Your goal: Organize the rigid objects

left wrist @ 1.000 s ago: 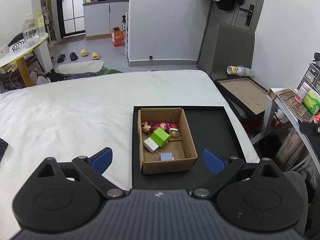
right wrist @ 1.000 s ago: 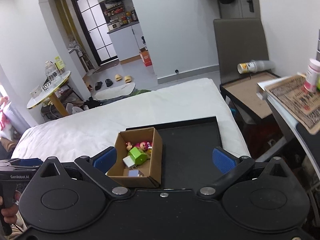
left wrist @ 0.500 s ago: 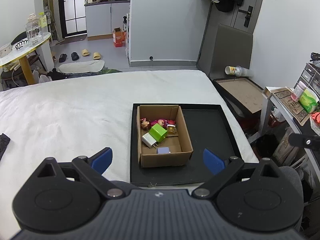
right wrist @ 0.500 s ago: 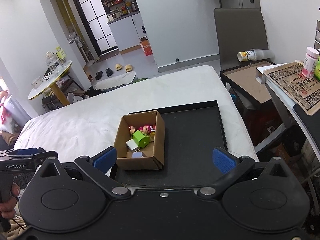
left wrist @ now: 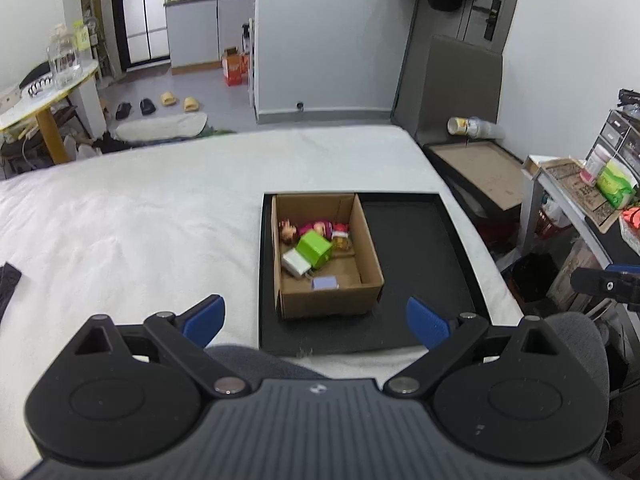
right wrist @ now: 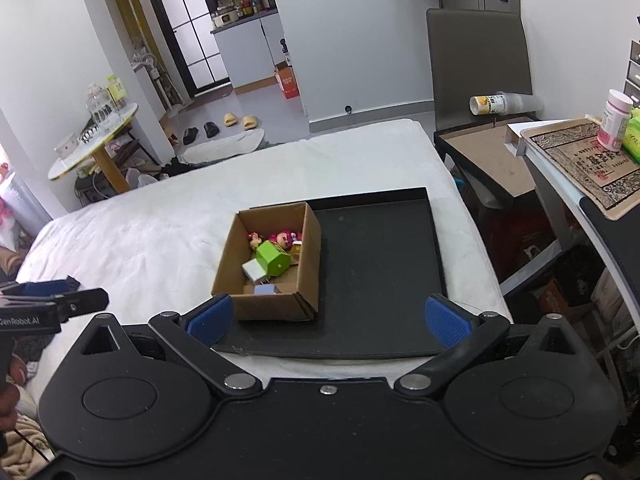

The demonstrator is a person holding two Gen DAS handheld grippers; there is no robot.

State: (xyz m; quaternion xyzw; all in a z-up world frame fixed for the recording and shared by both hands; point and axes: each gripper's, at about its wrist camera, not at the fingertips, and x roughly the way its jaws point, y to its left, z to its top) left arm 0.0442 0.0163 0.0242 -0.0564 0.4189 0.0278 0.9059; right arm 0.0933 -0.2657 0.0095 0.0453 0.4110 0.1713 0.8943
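On the white bed (left wrist: 160, 216) lies a black tray (left wrist: 420, 264), and the cardboard box (left wrist: 324, 256) stands upright in the tray's left portion, its near wall close to the tray's front edge. To the right of the box the tray floor is bare black. Inside the box, against its far wall, lie small dolls (left wrist: 316, 227) with red and pink parts; details are too small to tell. Just in front of them, near the box's middle, a green block (left wrist: 314, 249) rests tilted, touching a white charger (left wrist: 296, 263) at its left. A small pale purple block (left wrist: 325, 283) sits against the box's near wall, apart from the charger.

Left gripper (left wrist: 316, 320) hangs in front of the box and above the tray's near edge, fingers spread wide, nothing between the blue pads (left wrist: 202, 320). Right gripper (right wrist: 326, 318) is likewise released, its blue pads (right wrist: 446, 326) wide apart, empty, positioned in front of the box; the box (right wrist: 272, 264) appears towards its left pad.

To the right of the box, beyond the bed's edge, stands a dark chair (right wrist: 480, 80) with a tipped cup (right wrist: 500, 103) on it.
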